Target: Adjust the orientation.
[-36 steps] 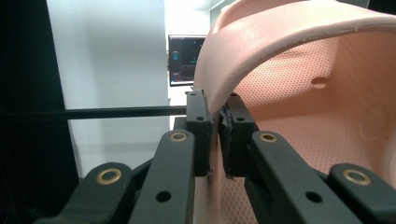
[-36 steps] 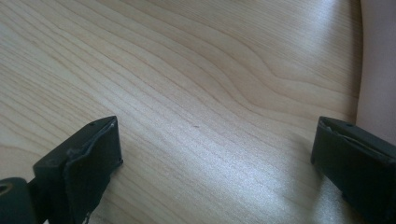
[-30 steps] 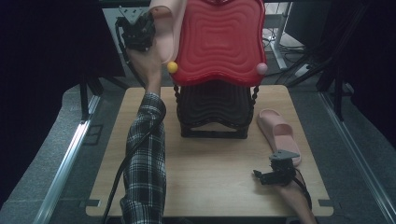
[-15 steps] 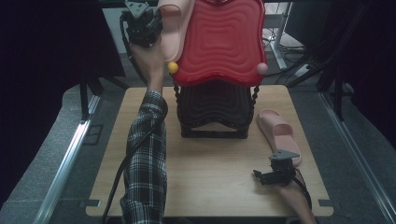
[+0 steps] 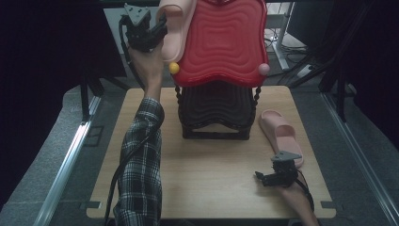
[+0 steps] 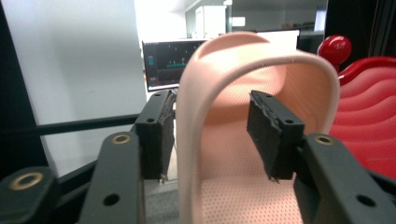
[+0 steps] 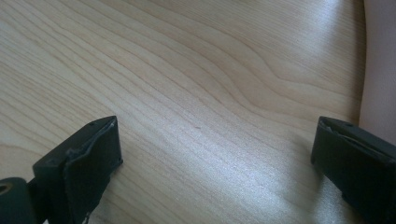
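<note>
The left claw (image 5: 157,34), raised high beside the top of the red rack (image 5: 221,42), has just been opening its jaws, and the strap of a pink slipper (image 6: 261,126) stands between them, one jaw outside it, one inside. Behind that claw a lit monitor (image 6: 170,63) and pale wall show. The right claw (image 5: 263,178) rests wide open and empty low on the wooden surface (image 5: 207,179), the second pink slipper (image 5: 281,134) just beyond it.

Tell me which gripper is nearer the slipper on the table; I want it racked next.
Right. The right gripper rests on the table just beside the slipper, jaws open. The left gripper is up at the rack's top shelf, its jaws just opening around another slipper.
</note>
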Tool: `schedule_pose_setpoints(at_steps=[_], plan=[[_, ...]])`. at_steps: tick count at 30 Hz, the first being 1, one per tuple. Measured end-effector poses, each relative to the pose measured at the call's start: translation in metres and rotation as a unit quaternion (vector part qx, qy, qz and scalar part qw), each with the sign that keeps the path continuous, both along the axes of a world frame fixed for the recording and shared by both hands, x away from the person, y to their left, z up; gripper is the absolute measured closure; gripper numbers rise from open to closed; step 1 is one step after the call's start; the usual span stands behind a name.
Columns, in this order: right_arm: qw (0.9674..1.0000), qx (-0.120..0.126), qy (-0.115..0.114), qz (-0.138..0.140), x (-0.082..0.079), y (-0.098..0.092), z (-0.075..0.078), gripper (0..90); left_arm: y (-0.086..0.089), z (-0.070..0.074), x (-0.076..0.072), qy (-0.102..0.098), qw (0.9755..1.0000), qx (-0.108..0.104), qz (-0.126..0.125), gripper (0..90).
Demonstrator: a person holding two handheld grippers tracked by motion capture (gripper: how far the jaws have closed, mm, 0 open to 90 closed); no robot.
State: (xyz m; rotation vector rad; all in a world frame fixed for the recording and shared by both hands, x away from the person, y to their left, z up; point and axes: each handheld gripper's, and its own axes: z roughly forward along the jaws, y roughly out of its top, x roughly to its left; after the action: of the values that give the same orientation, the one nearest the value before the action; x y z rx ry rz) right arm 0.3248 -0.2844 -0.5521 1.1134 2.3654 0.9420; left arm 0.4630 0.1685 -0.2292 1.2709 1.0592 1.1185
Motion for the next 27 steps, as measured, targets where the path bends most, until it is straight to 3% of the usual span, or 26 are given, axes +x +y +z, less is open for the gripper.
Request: schedule_pose_setpoints(at_steps=[2,7,9,12,16,22,27], plan=[[1.0,0.0,0.001,0.0,0.0,0.0,0.0,1.5,0.005,-0.001,-0.004,-0.002,1.0,-0.001,0.002,51.4],[1.0,0.0,0.0,0.0,0.0,0.0,0.0,1.6,0.021,-0.007,-0.013,-0.001,1.0,-0.005,0.003,64.2],[1.0,0.0,0.0,0.0,0.0,0.0,0.0,1.5,0.034,-0.015,-0.019,0.009,0.9999,-0.007,0.001,69.2],[1.0,0.0,0.0,0.0,0.0,0.0,0.0,1.5,0.042,-0.022,-0.023,0.014,0.9999,-0.006,-0.008,79.5],[1.0,0.0,-0.001,0.0,0.0,0.0,0.0,1.6,0.054,-0.043,-0.034,0.023,0.9991,-0.004,-0.035,88.9],[1.0,-0.001,-0.002,0.001,0.0,0.0,0.0,1.6,0.056,-0.07,-0.044,0.027,0.9975,-0.008,-0.065,89.5],[1.0,-0.001,-0.002,-0.001,0.0,0.0,0.0,1.6,0.05,-0.087,-0.052,0.017,0.996,-0.012,-0.087,89.5]])
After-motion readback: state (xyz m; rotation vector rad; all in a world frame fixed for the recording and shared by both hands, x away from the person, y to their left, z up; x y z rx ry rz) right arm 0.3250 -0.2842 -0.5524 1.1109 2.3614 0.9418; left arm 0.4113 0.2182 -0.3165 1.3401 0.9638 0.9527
